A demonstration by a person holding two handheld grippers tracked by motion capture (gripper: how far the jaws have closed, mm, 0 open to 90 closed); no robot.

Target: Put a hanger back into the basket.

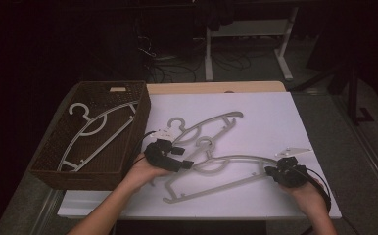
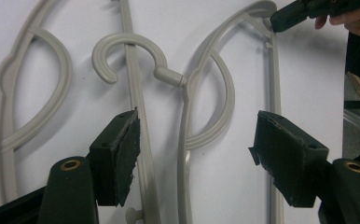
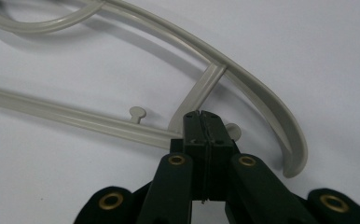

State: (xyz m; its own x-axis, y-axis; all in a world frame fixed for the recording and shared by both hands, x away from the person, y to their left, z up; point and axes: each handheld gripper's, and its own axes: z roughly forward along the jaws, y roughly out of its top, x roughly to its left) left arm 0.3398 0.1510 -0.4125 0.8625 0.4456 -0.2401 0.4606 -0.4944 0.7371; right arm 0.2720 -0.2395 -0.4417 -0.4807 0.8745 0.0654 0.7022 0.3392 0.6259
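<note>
Nearer grey plastic clothes hanger: lies flat on the white desk, hook toward the middle, long straight bar running from lower left to right. Its right-hand end sits clamped at the junction of bar and curved shoulder. Small pegs stand off the bar.

Second grey plastic clothes hanger: same pattern, flat on the desk just behind the first, hook at the left, shoulder tip pointing toward the far right. Its straight bar passes under the first hanger's hook, the two overlapping there.
</note>
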